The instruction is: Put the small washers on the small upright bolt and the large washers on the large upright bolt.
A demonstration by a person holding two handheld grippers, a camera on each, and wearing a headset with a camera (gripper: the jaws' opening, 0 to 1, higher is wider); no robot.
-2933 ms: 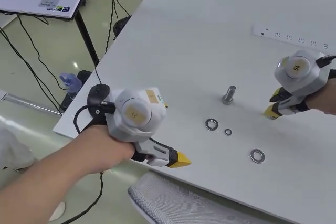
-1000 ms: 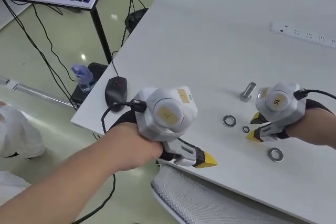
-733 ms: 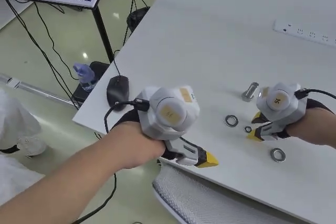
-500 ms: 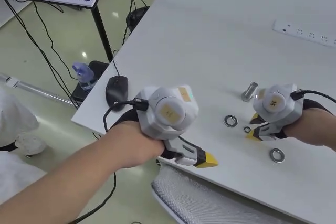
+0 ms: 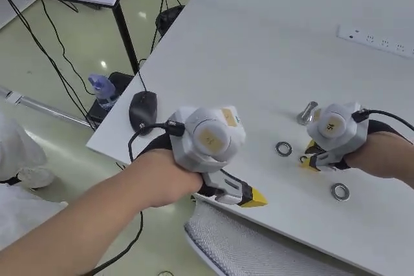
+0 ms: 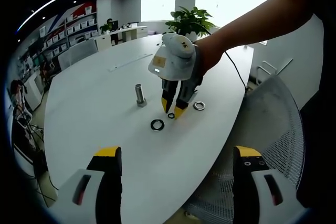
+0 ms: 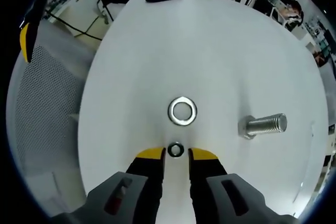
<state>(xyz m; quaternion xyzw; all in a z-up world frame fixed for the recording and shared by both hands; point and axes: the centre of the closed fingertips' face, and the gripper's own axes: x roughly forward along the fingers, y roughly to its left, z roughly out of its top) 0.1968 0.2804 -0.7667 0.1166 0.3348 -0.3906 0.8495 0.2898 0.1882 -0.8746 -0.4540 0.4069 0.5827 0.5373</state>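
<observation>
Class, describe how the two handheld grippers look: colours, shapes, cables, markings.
Both the left gripper and the right gripper have a rounded white housing with a round cream disc bearing a small dark mark, dark jaws ending in yellow tips, and a black cable at the rear. The left one also carries a tan sticker.

White desk (image 5: pixel 259 43) bore: upright bolt (image 5: pixel 306 113); large washer (image 5: pixel 283 148); second large washer (image 5: pixel 339 191) near the front edge; small washer (image 7: pixel 175 149); mouse (image 5: pixel 142 109); power strip (image 5: pixel 375 42).

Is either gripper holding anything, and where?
Nothing held. The right gripper has open jaws straddling the small washer on the table; the left gripper is open, empty.
</observation>
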